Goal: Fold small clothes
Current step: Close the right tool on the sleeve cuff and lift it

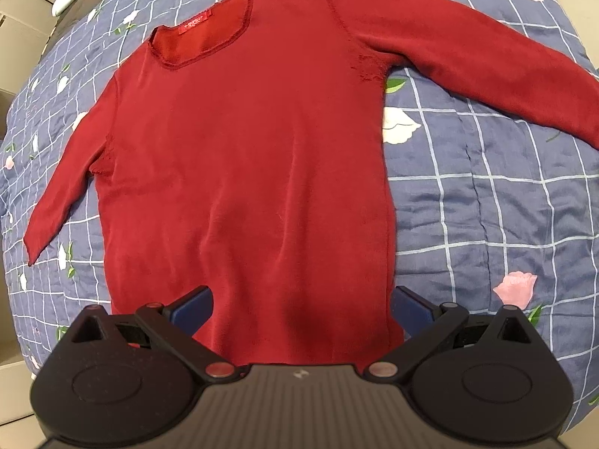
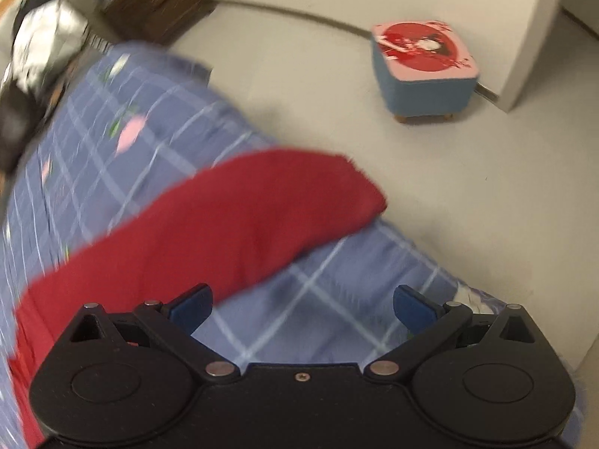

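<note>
Left claw (image 1: 301, 308) spread wide, blue fingertips (image 1: 192, 310) apart on either side of the near hem of a red long-sleeved top (image 1: 243, 157), gripping nothing. Top laid flat, front up, on a bed covered with a blue checked quilt (image 1: 486, 202) printed with pink and white flowers. Neckline at the far end, with a small red label (image 1: 195, 23) inside the collar. Both sleeves spread outward: left sleeve (image 1: 63, 191) angled down toward the near left, right sleeve (image 1: 486, 67) stretched out to the right edge of the left wrist view. Faint creases running along the body of the top.

Right claw (image 2: 302, 308) also spread wide, pinching nothing, above bare quilt (image 2: 310, 299) near the bed's edge. End of a red sleeve (image 2: 232, 220) just ahead and to the left of the right claw, lying across the quilt with its cuff reaching the bed's edge. Right wrist view blurred.

Beyond the bed, pale floor (image 2: 430, 205). Far right on the floor, a small square footstool (image 2: 425, 71) with blue sides, short wooden feet and a pink top bearing a red round design. Far left, a dark wooden box or cabinet (image 2: 161, 0), contents impossible to tell. Beside it, a blurred black-and-white heap (image 2: 41, 48), too smeared to identify.
</note>
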`<action>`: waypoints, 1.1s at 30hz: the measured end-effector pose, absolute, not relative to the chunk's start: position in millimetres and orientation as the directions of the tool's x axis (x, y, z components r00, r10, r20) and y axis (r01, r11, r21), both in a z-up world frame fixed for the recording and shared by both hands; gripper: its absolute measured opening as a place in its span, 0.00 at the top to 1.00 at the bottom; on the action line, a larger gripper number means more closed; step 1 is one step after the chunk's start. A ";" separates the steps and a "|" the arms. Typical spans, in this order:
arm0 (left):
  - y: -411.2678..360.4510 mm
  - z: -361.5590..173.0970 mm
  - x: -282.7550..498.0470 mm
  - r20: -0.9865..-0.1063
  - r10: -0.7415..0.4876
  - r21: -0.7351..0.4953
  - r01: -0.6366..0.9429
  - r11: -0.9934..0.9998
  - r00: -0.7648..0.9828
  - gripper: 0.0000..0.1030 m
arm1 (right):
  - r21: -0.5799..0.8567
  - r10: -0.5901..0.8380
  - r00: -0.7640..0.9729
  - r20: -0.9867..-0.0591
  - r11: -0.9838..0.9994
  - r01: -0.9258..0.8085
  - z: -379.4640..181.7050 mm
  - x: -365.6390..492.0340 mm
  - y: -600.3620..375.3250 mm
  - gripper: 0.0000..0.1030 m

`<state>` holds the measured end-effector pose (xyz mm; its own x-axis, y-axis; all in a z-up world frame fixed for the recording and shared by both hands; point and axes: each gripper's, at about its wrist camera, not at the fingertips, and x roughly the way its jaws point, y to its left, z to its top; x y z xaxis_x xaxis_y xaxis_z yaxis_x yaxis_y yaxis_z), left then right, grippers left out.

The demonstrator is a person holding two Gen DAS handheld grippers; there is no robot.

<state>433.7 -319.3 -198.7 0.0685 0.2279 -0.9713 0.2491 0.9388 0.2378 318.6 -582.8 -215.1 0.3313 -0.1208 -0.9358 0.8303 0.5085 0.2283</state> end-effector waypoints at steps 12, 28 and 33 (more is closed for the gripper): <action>-286.4 -191.0 421.4 -0.968 0.250 0.253 0.174 0.952 0.039 0.00 | 0.283 -0.174 0.323 -0.930 0.221 0.933 -247.6 322.1 -621.8 0.15; -246.0 -171.3 400.6 -0.965 0.259 0.261 0.070 0.963 0.032 0.00 | 0.218 -0.283 0.387 -0.878 0.484 0.848 -202.4 337.1 -617.5 0.95; -243.6 -163.4 395.6 -0.966 0.256 0.259 0.073 0.963 0.043 0.00 | 0.198 -0.294 0.491 -0.820 0.658 0.726 -162.4 348.4 -596.9 0.96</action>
<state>395.6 -243.6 -163.4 0.0434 0.2560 -0.9657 0.0730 0.9632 0.2586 348.4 -596.9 -162.4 0.4906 -0.2943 -0.8202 0.7263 0.6582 0.1982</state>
